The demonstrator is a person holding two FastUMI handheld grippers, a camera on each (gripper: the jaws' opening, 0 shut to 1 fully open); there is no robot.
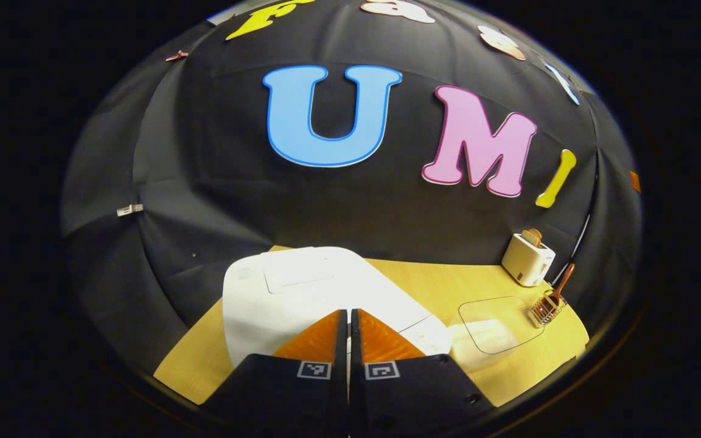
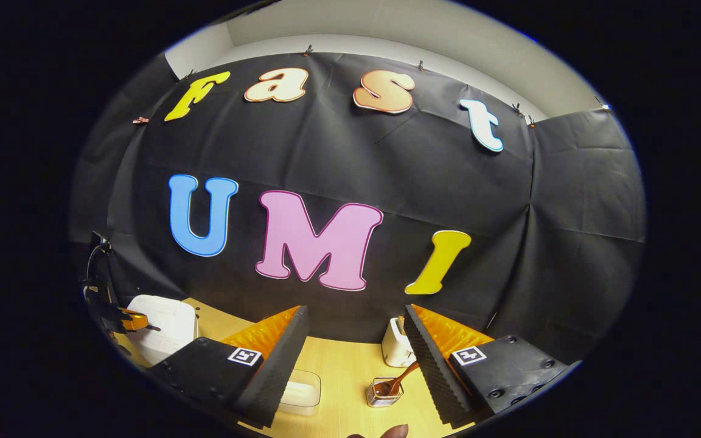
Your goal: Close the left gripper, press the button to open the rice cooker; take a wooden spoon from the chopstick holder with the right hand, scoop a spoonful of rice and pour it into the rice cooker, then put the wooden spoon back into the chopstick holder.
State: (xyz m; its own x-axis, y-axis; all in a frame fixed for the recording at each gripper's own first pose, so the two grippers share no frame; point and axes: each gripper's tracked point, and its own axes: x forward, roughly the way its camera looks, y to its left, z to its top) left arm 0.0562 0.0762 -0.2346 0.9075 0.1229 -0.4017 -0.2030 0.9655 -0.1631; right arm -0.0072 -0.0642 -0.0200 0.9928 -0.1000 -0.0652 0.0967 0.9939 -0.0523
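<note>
From where I stand the job has barely begun. The left gripper [image 1: 348, 316] is clenched, its jaws pressed together with nothing between them, and it hangs right over the front edge of the rice cooker [image 1: 302, 292], whose lid is down; I judge the button press is the step in hand and not yet done. In the right gripper view the right gripper [image 2: 356, 353] is spread wide and empty, aimed toward the far end of the table [image 2: 338, 371]. The wooden spoon [image 2: 400, 377] sits in the chopstick holder [image 2: 382, 392], untouched, just at 6 o'clock from the toaster [image 2: 396, 347], and the clear rice container [image 2: 302, 389] lies at 9 o'clock from the holder. So taking the spoon, scooping, pouring and returning it all remain. Counting: one rice cooker, one wooden spoon, one chopstick holder, one rice container, one toaster, two grippers. In the right gripper view the left gripper also appears at about 8 o'clock, beside the cooker.
</note>
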